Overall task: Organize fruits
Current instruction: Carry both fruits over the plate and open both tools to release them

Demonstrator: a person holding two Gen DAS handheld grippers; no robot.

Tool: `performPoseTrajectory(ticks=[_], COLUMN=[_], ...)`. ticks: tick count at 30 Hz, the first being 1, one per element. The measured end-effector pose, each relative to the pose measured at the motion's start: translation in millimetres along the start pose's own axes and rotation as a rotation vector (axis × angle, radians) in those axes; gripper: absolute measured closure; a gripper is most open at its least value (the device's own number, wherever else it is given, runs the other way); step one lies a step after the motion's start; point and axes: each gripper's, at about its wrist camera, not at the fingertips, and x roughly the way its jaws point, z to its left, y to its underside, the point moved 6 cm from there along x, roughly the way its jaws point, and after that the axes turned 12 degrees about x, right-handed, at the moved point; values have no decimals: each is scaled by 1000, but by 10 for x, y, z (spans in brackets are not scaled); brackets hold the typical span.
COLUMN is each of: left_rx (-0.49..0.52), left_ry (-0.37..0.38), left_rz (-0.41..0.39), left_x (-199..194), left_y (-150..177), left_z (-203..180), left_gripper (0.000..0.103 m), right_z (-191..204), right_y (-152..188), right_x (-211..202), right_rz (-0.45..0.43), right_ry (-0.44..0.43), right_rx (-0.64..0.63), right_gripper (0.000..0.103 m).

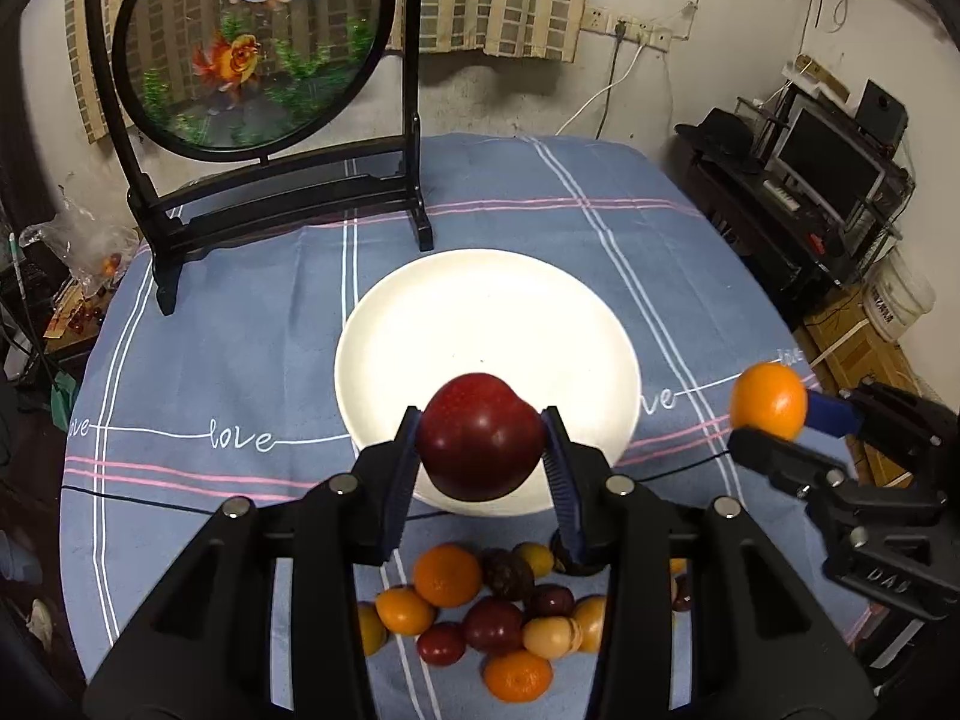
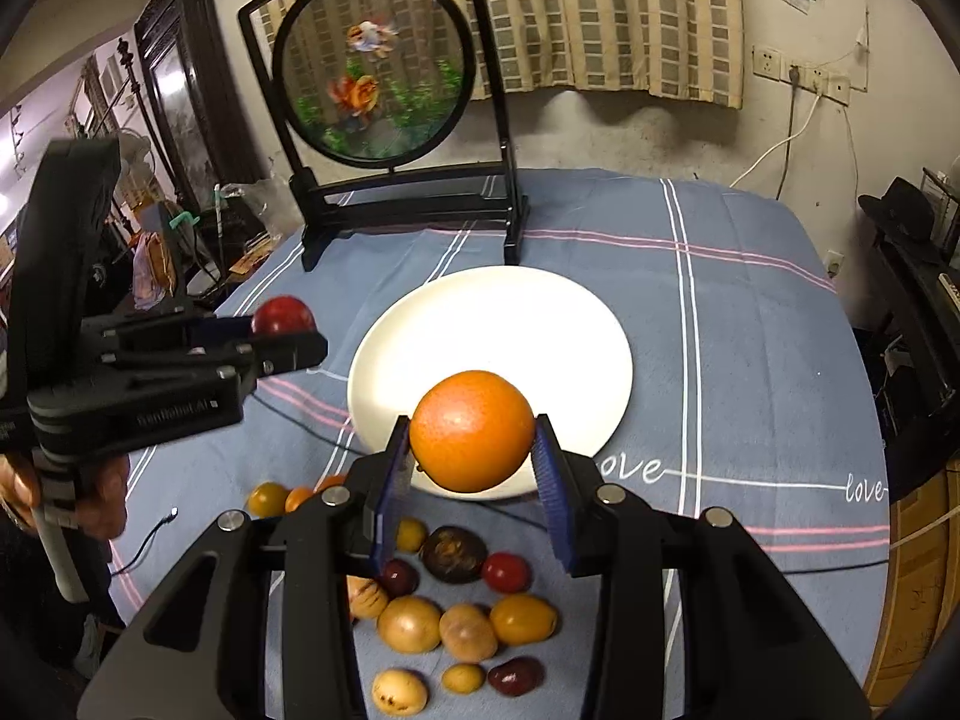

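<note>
My left gripper (image 1: 480,438) is shut on a dark red apple (image 1: 480,435) and holds it above the near rim of the white plate (image 1: 486,312). My right gripper (image 2: 474,444) is shut on an orange (image 2: 471,429) above the plate's (image 2: 492,324) near edge. The plate holds nothing. In the left wrist view the right gripper (image 1: 774,420) with the orange (image 1: 768,399) is to the right of the plate. In the right wrist view the left gripper (image 2: 288,330) with the apple (image 2: 282,315) is to the left. Several small fruits (image 1: 480,612) lie on the cloth in front of the plate; they also show in the right wrist view (image 2: 456,618).
A black stand with a round goldfish panel (image 1: 252,42) stands at the back left of the blue checked tablecloth (image 1: 210,360). A thin black cable (image 2: 150,540) lies on the cloth at the left. Shelving and boxes (image 1: 828,192) stand beyond the table's right edge.
</note>
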Motion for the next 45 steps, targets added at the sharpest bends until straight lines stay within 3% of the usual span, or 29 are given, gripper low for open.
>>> performPoseTrajectory(ticks=[13, 28, 29, 31, 33, 35, 36, 38, 45], left_rx=[-43, -25, -22, -21, -17, -27, -31, -39, -76], left_ry=[-64, -78, -73, -80, -88, -76, -77, -77, -63], left_rz=[85, 206, 206, 192, 187, 197, 199, 195, 119], left_x=[675, 1406, 1424, 1428, 1429, 1443, 1444, 1429, 1057], left_y=[-118, -19, -17, -17, -29, -21, -19, -17, -45], left_z=[249, 357, 361, 375, 378, 390, 401, 426, 496], left_gripper=[63, 62, 59, 40, 39, 39, 39, 39, 39], right_z=[-19, -273, -286, -315, -350, -368, -380, -393, -477], right_y=[-287, -265, -263, -249, -243, -271, -292, -344, -454], right_x=[662, 1533, 1564, 1632, 1700, 1710, 1691, 1620, 1165], right_rz=[61, 212, 215, 240, 273, 265, 258, 230, 144], right_ry=[-26, 27, 30, 34, 21, 28, 28, 22, -13], right_rx=[3, 9, 3, 5, 26, 23, 32, 47, 120], right_gripper=[63, 63, 63, 61, 60, 57, 50, 45, 45])
